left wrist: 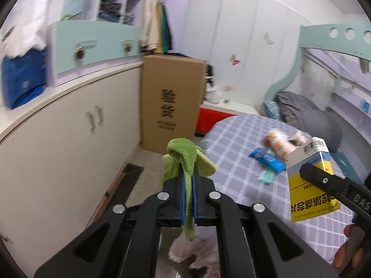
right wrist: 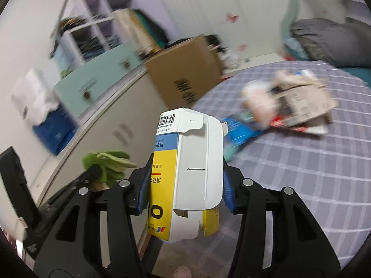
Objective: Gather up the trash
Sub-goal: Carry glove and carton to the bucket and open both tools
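In the left wrist view my left gripper [left wrist: 189, 176] is shut on a green cloth [left wrist: 185, 155], which bunches above the blue pads and hangs down between them. At the right a finger [left wrist: 329, 181] of my right gripper crosses a yellow, white and blue carton [left wrist: 306, 185]. The right wrist view shows my right gripper [right wrist: 185, 180] shut on that carton [right wrist: 197, 162], a pad pressing each side. The left gripper [right wrist: 92, 173] with the green cloth [right wrist: 109, 162] is at the lower left. More trash lies on the bed: a blue wrapper [left wrist: 266, 159], an orange-white packet [left wrist: 278, 143] and crumpled cardboard [right wrist: 301, 102].
The bed [left wrist: 236, 139] has a checked lilac sheet and a grey blanket [left wrist: 306, 113] at its far end. A tall cardboard box [left wrist: 171, 102] stands on the floor beside white cabinets [left wrist: 69, 143]. A red box [left wrist: 208, 118] sits behind the bed's corner.
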Demonstrator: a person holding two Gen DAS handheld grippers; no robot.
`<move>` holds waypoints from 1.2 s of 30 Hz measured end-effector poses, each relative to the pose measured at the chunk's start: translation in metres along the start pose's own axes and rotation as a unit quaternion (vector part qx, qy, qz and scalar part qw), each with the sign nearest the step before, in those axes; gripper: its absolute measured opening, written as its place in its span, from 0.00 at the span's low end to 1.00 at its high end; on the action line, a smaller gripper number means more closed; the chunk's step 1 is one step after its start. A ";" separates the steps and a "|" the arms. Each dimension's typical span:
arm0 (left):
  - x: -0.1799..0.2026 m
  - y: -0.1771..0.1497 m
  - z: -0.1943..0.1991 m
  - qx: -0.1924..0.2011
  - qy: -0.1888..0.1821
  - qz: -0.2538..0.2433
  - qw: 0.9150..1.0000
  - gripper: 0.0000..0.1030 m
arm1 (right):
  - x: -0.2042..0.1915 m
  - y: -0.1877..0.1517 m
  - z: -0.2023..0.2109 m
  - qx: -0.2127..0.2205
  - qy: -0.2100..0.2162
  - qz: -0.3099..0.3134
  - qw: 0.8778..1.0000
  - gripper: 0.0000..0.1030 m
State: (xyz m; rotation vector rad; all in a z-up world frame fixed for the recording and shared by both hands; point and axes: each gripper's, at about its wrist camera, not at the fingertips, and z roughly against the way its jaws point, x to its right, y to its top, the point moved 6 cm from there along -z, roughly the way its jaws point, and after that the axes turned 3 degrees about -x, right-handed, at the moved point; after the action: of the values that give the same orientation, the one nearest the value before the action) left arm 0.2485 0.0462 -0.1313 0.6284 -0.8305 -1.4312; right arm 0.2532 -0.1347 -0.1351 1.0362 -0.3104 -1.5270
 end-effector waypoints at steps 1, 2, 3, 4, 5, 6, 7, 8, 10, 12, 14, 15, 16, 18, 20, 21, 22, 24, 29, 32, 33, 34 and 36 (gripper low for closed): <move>-0.011 -0.004 0.002 -0.002 0.011 0.003 1.000 0.05 | -0.015 -0.006 -0.007 -0.009 0.008 0.012 1.000 0.48; -0.020 -0.007 0.002 -0.005 0.019 0.006 1.000 0.05 | -0.025 -0.010 -0.013 -0.016 0.014 0.022 1.000 0.48; -0.030 -0.012 0.003 -0.008 0.028 0.011 1.000 0.05 | -0.036 -0.016 -0.020 -0.025 0.020 0.031 0.999 0.48; -0.040 -0.016 0.003 -0.012 0.035 0.017 0.999 0.05 | -0.047 -0.022 -0.028 -0.035 0.027 0.040 0.998 0.48; -0.054 -0.023 0.001 -0.019 0.044 0.023 0.999 0.05 | -0.057 -0.028 -0.035 -0.044 0.032 0.049 0.997 0.48; -0.062 -0.027 0.000 -0.023 0.049 0.028 0.998 0.05 | -0.066 -0.033 -0.043 -0.051 0.035 0.058 0.996 0.48; -0.072 -0.032 -0.003 -0.030 0.054 0.034 0.998 0.05 | -0.075 -0.040 -0.053 -0.061 0.038 0.068 0.995 0.48; -0.081 -0.036 -0.005 -0.036 0.058 0.039 0.997 0.05 | -0.081 -0.047 -0.062 -0.071 0.040 0.073 0.994 0.48; -0.102 -0.050 -0.014 -0.055 0.069 0.053 0.995 0.05 | -0.093 -0.060 -0.083 -0.090 0.040 0.087 0.991 0.48; -0.118 -0.062 -0.024 -0.071 0.080 0.061 0.992 0.05 | -0.102 -0.073 -0.101 -0.103 0.037 0.100 0.989 0.48; -0.133 -0.075 -0.035 -0.089 0.099 0.062 0.989 0.05 | -0.110 -0.087 -0.122 -0.114 0.023 0.123 0.986 0.48; -0.141 -0.082 -0.042 -0.099 0.106 0.064 0.987 0.05 | -0.113 -0.096 -0.135 -0.125 0.020 0.132 0.983 0.48; -0.149 -0.088 -0.050 -0.110 0.107 0.069 0.986 0.05 | -0.114 -0.102 -0.144 -0.134 0.018 0.135 0.982 0.48; -0.162 -0.098 -0.066 -0.129 0.106 0.081 0.983 0.05 | -0.116 -0.114 -0.160 -0.149 0.013 0.143 0.978 0.48; -0.172 -0.106 -0.078 -0.142 0.103 0.088 0.980 0.05 | -0.115 -0.124 -0.176 -0.162 0.009 0.148 0.975 0.48; -0.176 -0.110 -0.086 -0.150 0.101 0.093 0.979 0.05 | -0.114 -0.128 -0.181 -0.167 0.007 0.149 0.975 0.48; -0.179 -0.112 -0.091 -0.155 0.098 0.096 0.978 0.05 | -0.113 -0.131 -0.187 -0.171 0.005 0.150 0.974 0.48; -0.185 -0.116 -0.103 -0.164 0.094 0.105 0.976 0.05 | -0.110 -0.135 -0.195 -0.177 0.002 0.149 0.973 0.48; -0.184 -0.114 -0.120 -0.158 0.091 0.106 0.978 0.12 | -0.100 -0.133 -0.206 -0.177 -0.007 0.141 0.974 0.48; -0.186 -0.112 -0.127 -0.153 0.093 0.111 0.978 0.44 | -0.093 -0.131 -0.209 -0.176 -0.013 0.134 0.975 0.48; -0.186 -0.110 -0.129 -0.151 0.098 0.111 0.977 0.55 | -0.091 -0.131 -0.210 -0.177 -0.014 0.131 0.975 0.48; -0.188 -0.110 -0.129 -0.148 0.101 0.112 0.977 0.59 | -0.089 -0.131 -0.211 -0.177 -0.015 0.129 0.975 0.48; -0.188 -0.111 -0.130 -0.146 0.098 0.117 0.977 0.63 | -0.088 -0.131 -0.213 -0.180 -0.016 0.129 0.975 0.48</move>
State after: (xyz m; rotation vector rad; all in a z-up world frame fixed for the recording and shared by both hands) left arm 0.2958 0.2116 -0.3178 0.4230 -0.5070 -1.2241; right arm 0.3159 0.0543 -0.3106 0.6593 -0.1730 -1.3052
